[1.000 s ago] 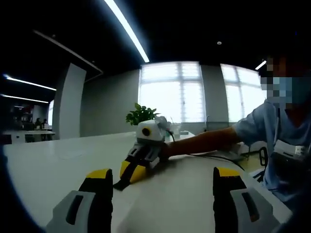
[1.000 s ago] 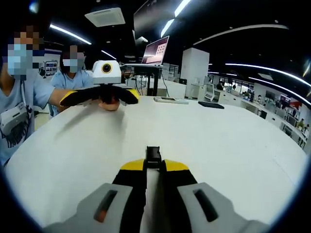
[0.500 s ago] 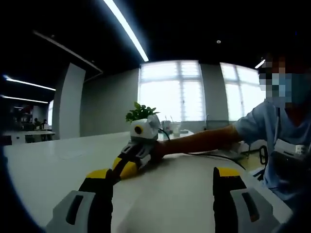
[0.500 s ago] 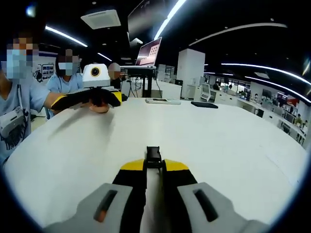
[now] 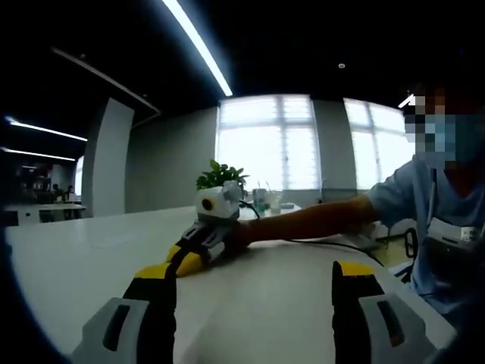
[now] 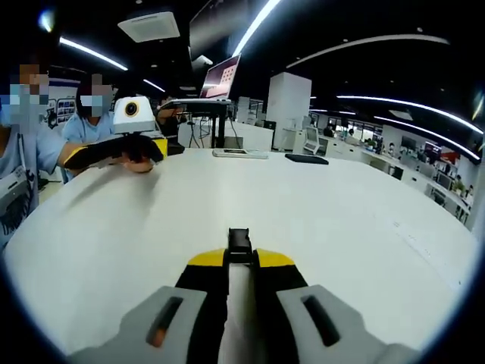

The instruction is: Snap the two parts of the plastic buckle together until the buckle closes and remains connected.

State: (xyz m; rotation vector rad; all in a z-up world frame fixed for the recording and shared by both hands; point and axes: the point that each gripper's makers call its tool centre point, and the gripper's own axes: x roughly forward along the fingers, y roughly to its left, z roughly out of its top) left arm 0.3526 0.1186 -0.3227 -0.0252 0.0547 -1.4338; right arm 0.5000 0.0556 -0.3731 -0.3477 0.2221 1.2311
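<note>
A wide white worktop (image 6: 341, 227) is stretching ahead under ceiling light strips. The right tongs (image 6: 241, 262) are staying clamped on a black buckle part (image 6: 239, 241), which is poking out just beyond their yellow tips. The left tongs (image 5: 254, 284) are standing wide apart and gripping nothing. In the left gripper view, the right tongs have been sliding leftward since a second ago, now nearer the left jaw.
</note>
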